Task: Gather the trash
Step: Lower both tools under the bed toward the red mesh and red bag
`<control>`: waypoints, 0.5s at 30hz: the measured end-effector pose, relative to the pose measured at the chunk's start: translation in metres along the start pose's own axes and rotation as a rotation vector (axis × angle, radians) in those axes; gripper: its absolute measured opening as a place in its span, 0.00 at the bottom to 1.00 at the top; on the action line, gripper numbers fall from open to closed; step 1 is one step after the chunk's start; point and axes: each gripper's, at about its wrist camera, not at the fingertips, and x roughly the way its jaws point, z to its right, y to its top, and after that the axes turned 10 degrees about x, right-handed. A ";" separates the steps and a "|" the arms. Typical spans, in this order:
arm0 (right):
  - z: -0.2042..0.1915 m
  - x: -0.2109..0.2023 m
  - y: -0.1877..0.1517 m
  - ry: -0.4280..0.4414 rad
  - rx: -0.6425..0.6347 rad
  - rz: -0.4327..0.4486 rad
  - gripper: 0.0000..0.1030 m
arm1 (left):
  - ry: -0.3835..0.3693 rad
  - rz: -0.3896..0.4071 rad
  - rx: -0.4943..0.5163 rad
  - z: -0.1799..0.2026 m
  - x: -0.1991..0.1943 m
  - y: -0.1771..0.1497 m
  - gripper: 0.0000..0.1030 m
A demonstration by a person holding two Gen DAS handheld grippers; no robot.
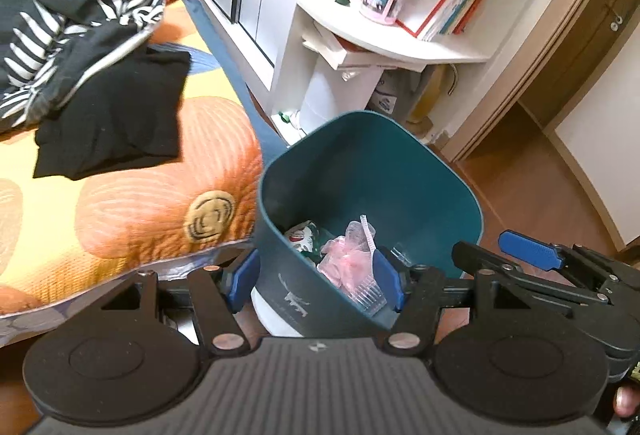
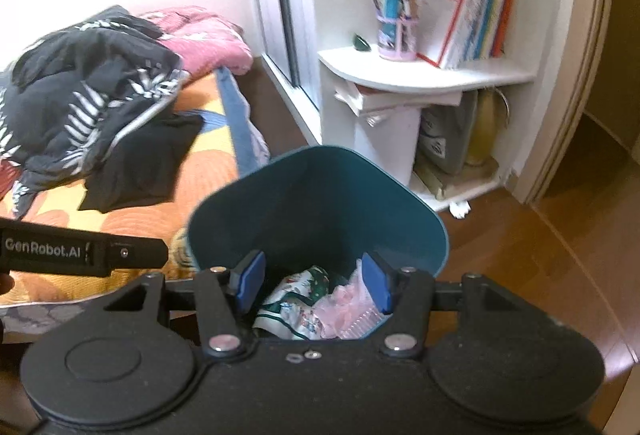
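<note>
Teal bin [image 1: 372, 203] on the floor, just beside the bed [image 1: 132, 203], at 12 o'clock from both grippers. Inside, at the bottom: a pink bag [image 1: 348, 255], a clear plastic cup [image 1: 370, 293], and a crumpled wrapper [image 1: 302, 237] with red and green print.

Left gripper [image 1: 316, 285] low over the near rim of the bin, jaws wide apart, nothing between them. Right gripper [image 2: 314, 285] also over the bin, jaws wide apart and empty too.

Likely step: trash just dropped in, or a check of the bin. Hard to tell which. Next move probably a hunt for more trash, so a turn away from the bin, with jaws kept apart until something sits between them.

Seen only from the left wrist: the right gripper at 3 o'clock, blue pad showing, and a fingertip at the bottom right corner. Seen only from the right wrist: a white scrap [image 2: 459, 210] on the floor at 2 o'clock, near the foot of the white shelf [image 2: 424, 75]. Maybe trash, too small to be sure. Left gripper's handle at 9 o'clock there.
</note>
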 end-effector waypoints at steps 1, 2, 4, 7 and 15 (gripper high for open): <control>-0.003 -0.005 -0.001 0.017 0.001 0.007 0.53 | -0.002 0.007 -0.002 -0.002 -0.006 -0.002 0.60; -0.006 -0.011 -0.001 0.036 0.004 0.017 0.53 | -0.002 0.015 -0.004 -0.005 -0.013 -0.004 0.60; -0.013 -0.022 -0.004 0.076 0.003 0.032 0.53 | -0.001 0.030 -0.010 -0.010 -0.026 -0.009 0.65; -0.028 -0.035 -0.007 0.122 -0.004 0.040 0.53 | 0.004 0.057 -0.014 -0.019 -0.045 -0.018 0.67; -0.064 -0.061 -0.023 0.248 -0.005 0.052 0.53 | 0.055 0.136 -0.020 -0.054 -0.097 -0.049 0.77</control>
